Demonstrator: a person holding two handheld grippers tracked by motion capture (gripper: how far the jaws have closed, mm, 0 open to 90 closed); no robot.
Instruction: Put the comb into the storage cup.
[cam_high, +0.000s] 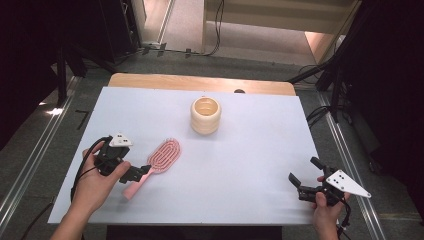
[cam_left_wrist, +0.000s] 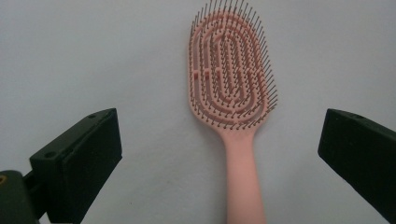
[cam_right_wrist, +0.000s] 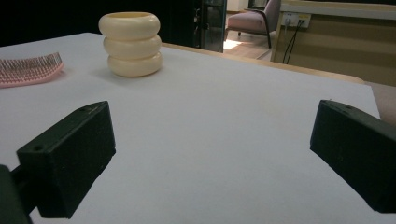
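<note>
Pink hairbrush (cam_left_wrist: 232, 88) is laid flat on the white table (cam_high: 240, 170), bristles up, handle directed toward the left gripper (cam_left_wrist: 219, 158). Handle is straddled by that gripper's jaws, spread wide, neither touching it. Cream ringed cup (cam_right_wrist: 130, 44) is seen beyond the brush head. Right gripper (cam_high: 304, 176) is held well apart at the near edge, jaws parted, nothing grasped.

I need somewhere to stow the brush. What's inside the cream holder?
From the high view, the holder is open-topped and its upper inner wall looks bare; nothing sticks out above the rim. Its bottom is hidden by the wall, so I can't confirm it's empty.
</note>
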